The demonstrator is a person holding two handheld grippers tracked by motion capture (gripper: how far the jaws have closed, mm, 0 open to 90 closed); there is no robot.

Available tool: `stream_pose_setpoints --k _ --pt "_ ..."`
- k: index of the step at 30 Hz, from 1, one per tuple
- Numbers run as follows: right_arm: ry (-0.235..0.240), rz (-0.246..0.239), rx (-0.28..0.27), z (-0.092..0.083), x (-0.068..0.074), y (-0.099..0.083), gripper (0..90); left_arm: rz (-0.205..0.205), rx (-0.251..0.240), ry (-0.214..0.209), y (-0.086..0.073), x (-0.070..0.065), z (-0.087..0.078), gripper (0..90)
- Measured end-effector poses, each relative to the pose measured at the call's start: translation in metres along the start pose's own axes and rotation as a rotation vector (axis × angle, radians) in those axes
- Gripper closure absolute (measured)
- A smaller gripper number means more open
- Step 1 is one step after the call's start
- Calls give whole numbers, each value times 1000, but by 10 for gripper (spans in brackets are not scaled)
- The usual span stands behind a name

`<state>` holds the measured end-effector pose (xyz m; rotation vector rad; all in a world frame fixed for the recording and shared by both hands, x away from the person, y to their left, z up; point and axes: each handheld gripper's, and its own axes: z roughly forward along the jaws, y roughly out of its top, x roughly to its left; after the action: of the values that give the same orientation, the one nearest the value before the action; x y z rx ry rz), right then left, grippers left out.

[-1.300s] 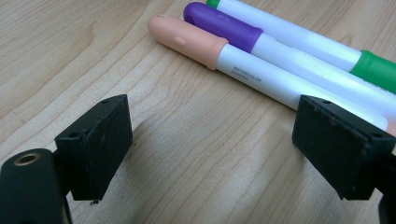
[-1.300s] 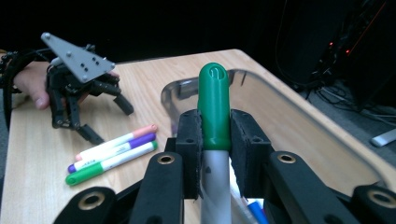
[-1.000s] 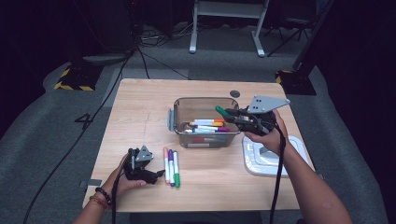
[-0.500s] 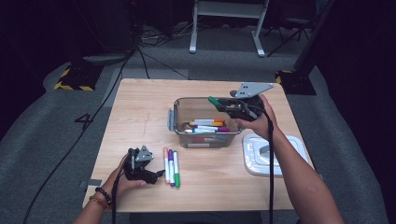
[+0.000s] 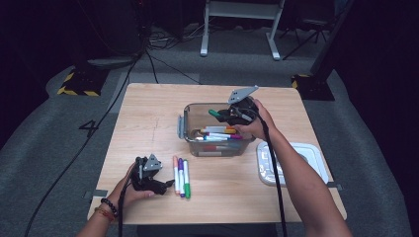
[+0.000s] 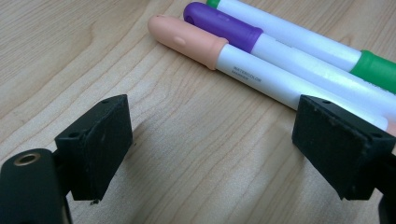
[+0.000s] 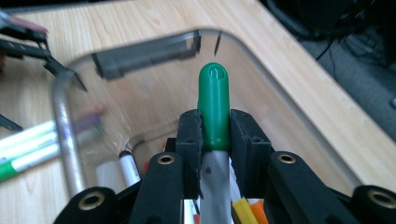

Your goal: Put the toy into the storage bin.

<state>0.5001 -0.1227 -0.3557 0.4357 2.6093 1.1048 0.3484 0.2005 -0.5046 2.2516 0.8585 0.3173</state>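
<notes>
The green-capped marker (image 7: 214,105) sits clamped between the two black jaws of the right gripper (image 5: 232,114), its cap poking out past the pads and its white barrel running back between them. In the high view the marker (image 5: 214,113) hangs over the clear plastic bin (image 5: 184,129), just inside the bin's far edge, at about one o'clock from the middle of the wooden table (image 5: 148,113), cap aimed toward nine o'clock. Below it, in the bin, lie several more markers (image 5: 220,133), stacked along the near wall with orange, pink and green caps showing. From the right gripper's own camera the bin's curved clear rim (image 7: 65,126) wraps around the held marker, with the dark latch at its far end. At about four o'clock from the bin, near the table's right edge, the white lid (image 5: 309,158) lies flat. Across the table, at roughly seven o'clock from the bin, three markers rest side by side on the wood: a peach-capped marker (image 5: 175,168), a purple-capped marker (image 5: 180,169) and a second green marker (image 5: 186,173). Just beside them at nine o'clock the left gripper (image 5: 165,183) rests low on the table in the person's hand, its jaws standing wide apart with only bare wood between the pads (image 6: 98,140), the peach cap (image 6: 184,39) lying a little ahead of them.
</notes>
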Motion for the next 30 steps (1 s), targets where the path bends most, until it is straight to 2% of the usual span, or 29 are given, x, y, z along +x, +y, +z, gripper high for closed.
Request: stream_pose_setpoints --k 4,6,12,17,20,23,24,25,27,30 --pt "29 -9 62 12 -4 -4 751 0 0 0 0 0 0 127" --pt "52 -14 111 17 -6 -6 751 -1 0 0 0 0 0 127" --pt "119 -92 242 29 0 -10 750 -1 0 0 0 0 0 127" --pt "156 -132 321 36 6 -8 748 -1 0 0 0 0 0 127" --pt "159 -154 370 40 9 -7 747 -1 0 0 0 0 0 126" --pt "162 -162 389 42 10 -7 736 -1 0 0 0 0 0 127" --pt "153 -149 389 42 10 -7 701 -1 0 0 0 0 0 127" --pt "137 -141 375 43 9 -7 648 -1 0 0 0 0 0 127" --pt "112 -104 347 41 5 -7 647 -1 0 0 0 0 0 127" --pt "91 -60 288 34 2 -8 588 -1 0 0 0 0 0 127"
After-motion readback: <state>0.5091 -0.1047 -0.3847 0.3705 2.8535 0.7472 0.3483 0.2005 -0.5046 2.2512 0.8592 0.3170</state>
